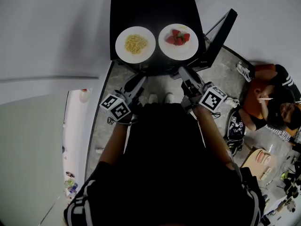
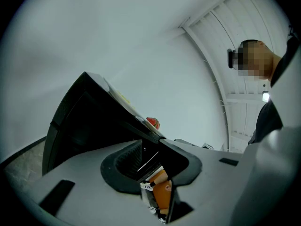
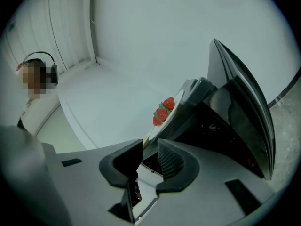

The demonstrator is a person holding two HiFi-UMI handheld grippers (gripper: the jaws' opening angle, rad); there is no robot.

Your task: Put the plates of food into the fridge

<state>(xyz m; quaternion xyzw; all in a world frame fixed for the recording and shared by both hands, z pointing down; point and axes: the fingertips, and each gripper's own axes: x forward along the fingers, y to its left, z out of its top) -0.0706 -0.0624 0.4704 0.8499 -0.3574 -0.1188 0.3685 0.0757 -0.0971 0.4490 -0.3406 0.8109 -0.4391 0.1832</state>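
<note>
Plates of food are sitting side by side on top of a small black fridge (image 1: 150, 8), not inside it.

Head view, looking steeply down: the noodle plate (image 1: 136, 58) is lying on the left, carrying yellow noodles (image 1: 135, 44). The strawberry plate (image 1: 178, 54) is lying just beside it on the right, carrying red strawberries (image 1: 178, 37). The fridge's door (image 1: 220, 34) is standing open to the right. The left gripper (image 1: 140, 81) is pointing at the fridge's near edge below the noodle plate. The right gripper (image 1: 182, 72) is reaching just under the strawberry plate's near rim. A person (image 1: 268, 93) is sitting on the speckled floor (image 1: 221, 74) to the right.

Left gripper view: the left gripper (image 2: 150, 157) is holding its jaws apart, gripping nothing. The black edge of the fridge (image 2: 80, 121) is crossing in front of the gap. The strawberries (image 2: 153, 123) are peeking above that edge.

Right gripper view: the right gripper (image 3: 149, 159) is also holding its jaws apart. The white rim of the strawberry plate (image 3: 153, 131) is running down into the mouth of the gap, and the pads are not pressing on it. The strawberries (image 3: 163, 111) are showing further along the plate, and the door (image 3: 244, 107) is standing out at the right.
</note>
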